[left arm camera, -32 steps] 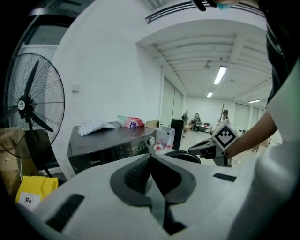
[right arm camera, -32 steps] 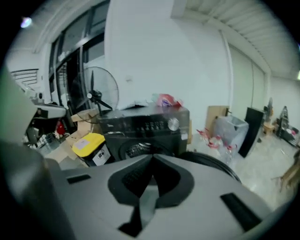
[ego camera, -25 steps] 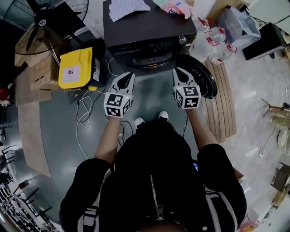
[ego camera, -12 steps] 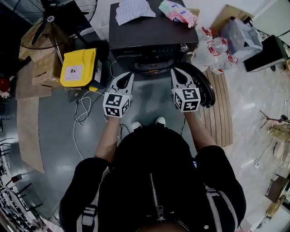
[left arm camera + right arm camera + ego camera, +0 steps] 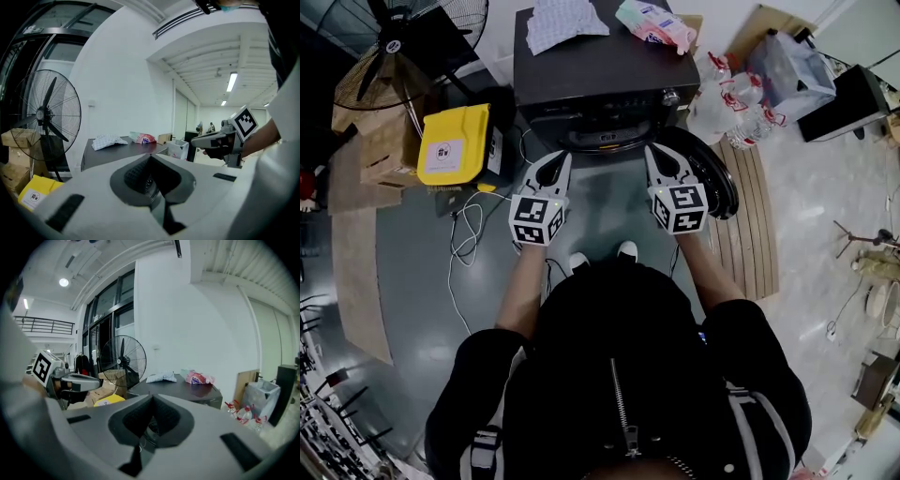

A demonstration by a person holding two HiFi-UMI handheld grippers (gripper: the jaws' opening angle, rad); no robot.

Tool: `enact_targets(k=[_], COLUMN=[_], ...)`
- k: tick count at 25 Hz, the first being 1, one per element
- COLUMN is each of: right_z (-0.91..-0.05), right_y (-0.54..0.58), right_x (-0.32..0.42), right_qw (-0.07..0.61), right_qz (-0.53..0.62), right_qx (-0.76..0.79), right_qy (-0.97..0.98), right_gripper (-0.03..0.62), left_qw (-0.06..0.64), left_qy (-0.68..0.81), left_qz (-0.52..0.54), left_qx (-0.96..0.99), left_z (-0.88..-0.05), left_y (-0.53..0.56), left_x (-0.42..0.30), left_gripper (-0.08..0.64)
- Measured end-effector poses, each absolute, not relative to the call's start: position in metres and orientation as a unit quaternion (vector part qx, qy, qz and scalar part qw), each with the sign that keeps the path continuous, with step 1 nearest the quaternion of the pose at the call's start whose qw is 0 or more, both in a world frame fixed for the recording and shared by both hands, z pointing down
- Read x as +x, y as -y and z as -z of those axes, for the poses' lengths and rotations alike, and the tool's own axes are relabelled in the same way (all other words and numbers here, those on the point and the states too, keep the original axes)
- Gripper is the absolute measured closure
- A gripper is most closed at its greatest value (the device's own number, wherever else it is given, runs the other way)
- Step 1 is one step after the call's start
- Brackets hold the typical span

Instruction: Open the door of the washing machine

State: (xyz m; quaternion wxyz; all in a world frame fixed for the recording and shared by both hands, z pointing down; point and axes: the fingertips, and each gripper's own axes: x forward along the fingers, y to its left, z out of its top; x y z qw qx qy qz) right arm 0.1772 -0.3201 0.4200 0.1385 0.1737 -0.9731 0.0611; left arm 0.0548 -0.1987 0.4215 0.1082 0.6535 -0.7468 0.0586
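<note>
Far left on the floor, a big fan (image 5: pixel 394 42) stands above stacked cardboard boxes (image 5: pixel 389 150). Next comes a yellow case (image 5: pixel 455 142) near the washing machine's left side, with a pale cable (image 5: pixel 469 234) looping over the floor just below it. Now your left gripper (image 5: pixel 562 157): you hold it out in front of you with the tips aimed at the machine's front. Its own view shows the left gripper (image 5: pixel 151 157) with jaws pressed together and nothing between them. Dead ahead sits the washing machine (image 5: pixel 600 70), dark, with its drum mouth facing you between the two tools. A crumpled checked cloth (image 5: pixel 565 21) lies at the back left edge of its top, and a pink packet (image 5: pixel 654 23) lies toward the back right corner. Your right gripper (image 5: pixel 652 150) is level with the left one and well apart from it. Seen from its own camera, the right gripper (image 5: pixel 153 397) is also pressed together and empty. Just beside it is the door (image 5: pixel 717 183), round and dark, standing swung out at the right of the machine's front, already open. From above, the gripper overlaps the door's near edge, and you cannot tell whether they touch. Further right, water bottles (image 5: pixel 741 103) cluster by the machine's right side, a slatted wooden board (image 5: pixel 757 225) lies on the floor, and a clear plastic bag (image 5: pixel 792 70) sits beyond.
</note>
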Motion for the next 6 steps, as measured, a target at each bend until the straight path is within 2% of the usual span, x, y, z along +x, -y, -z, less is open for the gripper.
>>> enact_targets(k=[6], right_z=[-0.4224], right_y=[0.3251], right_x=[0.1780], right_qw=[0.142], right_qz=[-0.063], right_qx=[0.170], right_qy=[0.973], right_gripper=[0.592], left_qw=[0.109], left_qy=[0.748], left_qz=[-0.062], left_qx=[0.652], left_z=[-0.4215], left_y=[0.2041], left_x=[0.0548], left_gripper=[0.558])
